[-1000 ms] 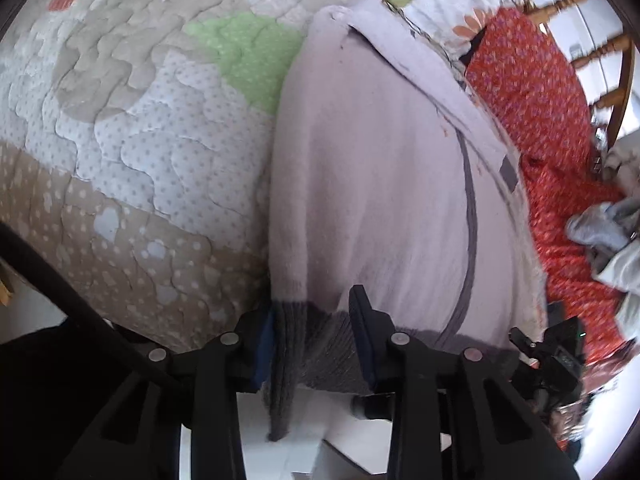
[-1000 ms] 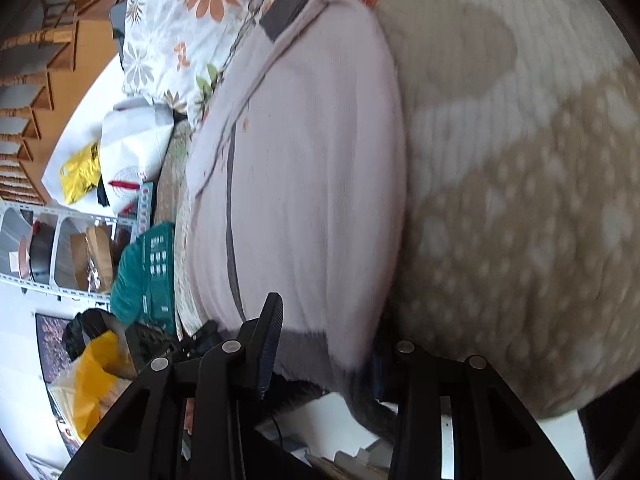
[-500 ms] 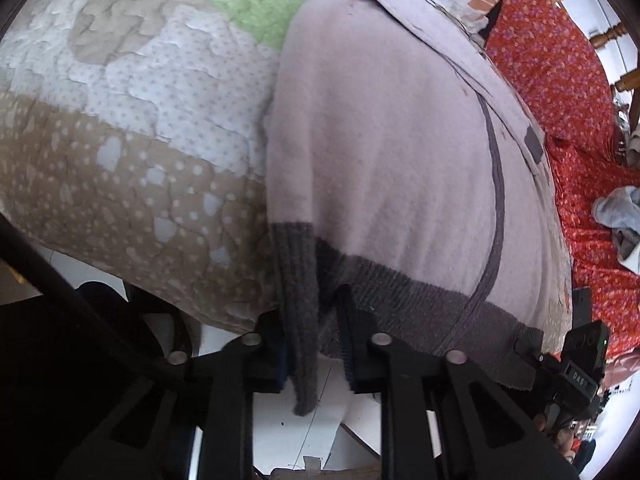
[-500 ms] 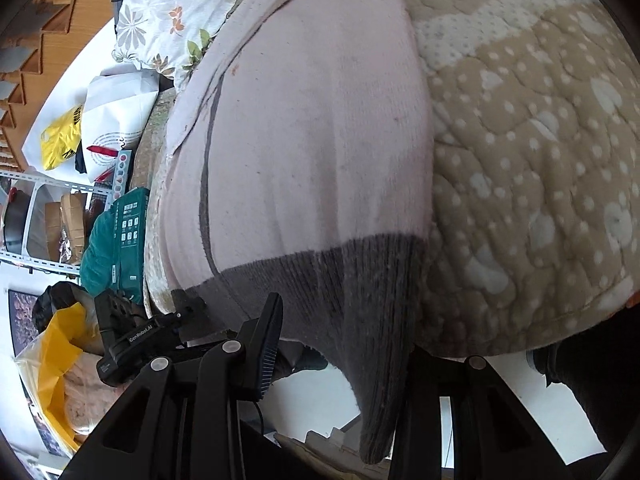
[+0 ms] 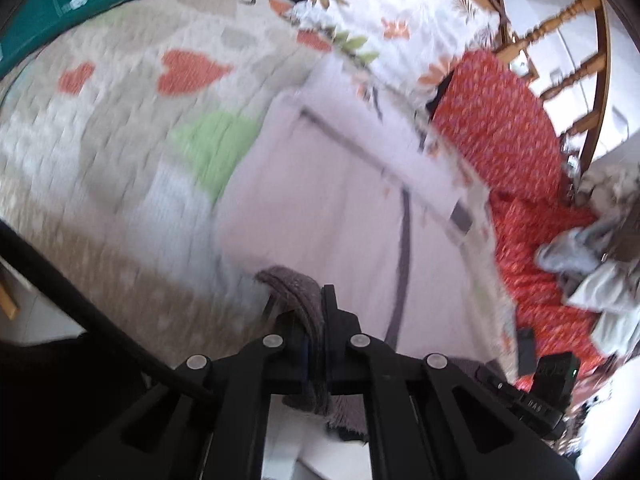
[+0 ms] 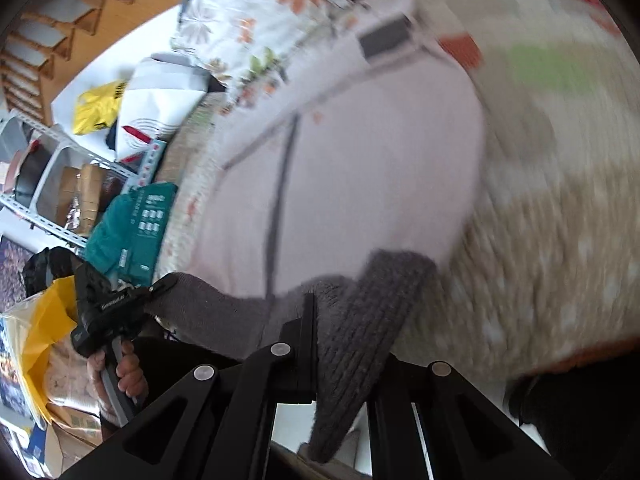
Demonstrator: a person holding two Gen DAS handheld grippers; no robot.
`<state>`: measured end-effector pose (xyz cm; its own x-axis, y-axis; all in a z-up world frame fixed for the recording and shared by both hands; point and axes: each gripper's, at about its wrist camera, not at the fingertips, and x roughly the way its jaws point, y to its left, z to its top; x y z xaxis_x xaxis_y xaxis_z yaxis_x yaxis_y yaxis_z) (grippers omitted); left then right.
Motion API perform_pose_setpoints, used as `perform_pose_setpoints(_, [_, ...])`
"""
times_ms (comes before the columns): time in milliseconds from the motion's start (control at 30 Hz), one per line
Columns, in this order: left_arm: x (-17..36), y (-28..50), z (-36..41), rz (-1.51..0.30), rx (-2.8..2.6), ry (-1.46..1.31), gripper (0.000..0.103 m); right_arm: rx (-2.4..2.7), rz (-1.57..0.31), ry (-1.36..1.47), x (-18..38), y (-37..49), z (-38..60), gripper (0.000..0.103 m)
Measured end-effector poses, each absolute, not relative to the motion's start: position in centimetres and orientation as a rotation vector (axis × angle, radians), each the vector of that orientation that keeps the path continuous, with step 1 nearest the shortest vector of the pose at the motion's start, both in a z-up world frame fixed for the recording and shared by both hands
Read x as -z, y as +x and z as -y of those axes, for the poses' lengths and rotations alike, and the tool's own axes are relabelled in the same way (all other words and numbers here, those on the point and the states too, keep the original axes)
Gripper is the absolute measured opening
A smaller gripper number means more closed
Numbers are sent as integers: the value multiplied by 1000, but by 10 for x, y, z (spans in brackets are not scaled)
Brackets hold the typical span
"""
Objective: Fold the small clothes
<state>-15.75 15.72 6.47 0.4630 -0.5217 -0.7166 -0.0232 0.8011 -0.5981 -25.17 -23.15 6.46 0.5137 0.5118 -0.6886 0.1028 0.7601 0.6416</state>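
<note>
A pale pink sweater (image 5: 344, 216) with a grey ribbed hem (image 6: 360, 320) lies spread on the quilted bed cover (image 5: 120, 152), its far end toward the floral pillow (image 5: 384, 12) and its hem at the near edge of the bed. The left gripper (image 5: 316, 320) is clamped tight on the hem at one corner, a fold of grey rib pinched between its fingers (image 5: 332, 312). The right gripper (image 6: 336, 320) is likewise closed on the hem at the other corner, the thick rib bunched and hanging down past its fingers (image 6: 308, 312). In the right wrist view the person's hand (image 6: 120, 372) holding the left gripper (image 6: 108, 304) shows beside the hem.

This looks like the start of a fold that carries the hem toward the pillow end. Both views are smeared by motion, so exact contact is hard to read. The risks: the bulky rib could slide out of one grip if the pull is uneven, leaving the fold skewed; the pink body may drag and wrinkle across the quilt instead of lifting; and the loose flap near the pillow could get trapped crookedly under the folded layer.
</note>
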Motion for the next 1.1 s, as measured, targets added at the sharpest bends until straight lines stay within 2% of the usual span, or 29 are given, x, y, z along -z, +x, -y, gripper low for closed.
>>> perform_pose_setpoints(167, [-96,-90,-146,-985,298,-566,4,-257,-940,631,-110,-192,242,5])
perform_pose_setpoints(333, [-108,-4,-123,-956,262,-537,4,-195,-878,614,-132,-115,260,5])
perform_pose_setpoints(500, [-92,71,-103,-971,217,-504,4,-158,-905,640,-113,-38,280,5])
perform_pose_setpoints(767, [-61,137,-87,-1026,122,-455,5,-164,-937,715,-71,42,309,7])
perform_pose_setpoints(867, [-62,148,-78,-1005,92,-397,14,-176,-924,758,-62,58,321,7])
perform_pose_setpoints(933, [-65,152,-73,-966,58,-333,33,-176,-918,788,-55,68,327,7])
perform_pose_setpoints(1000, [-69,152,-67,-926,14,-257,38,-165,-923,806,-48,74,331,7])
perform_pose_setpoints(1100, [-70,153,-63,-924,14,-215,38,-156,-951,818,-36,81,332,8])
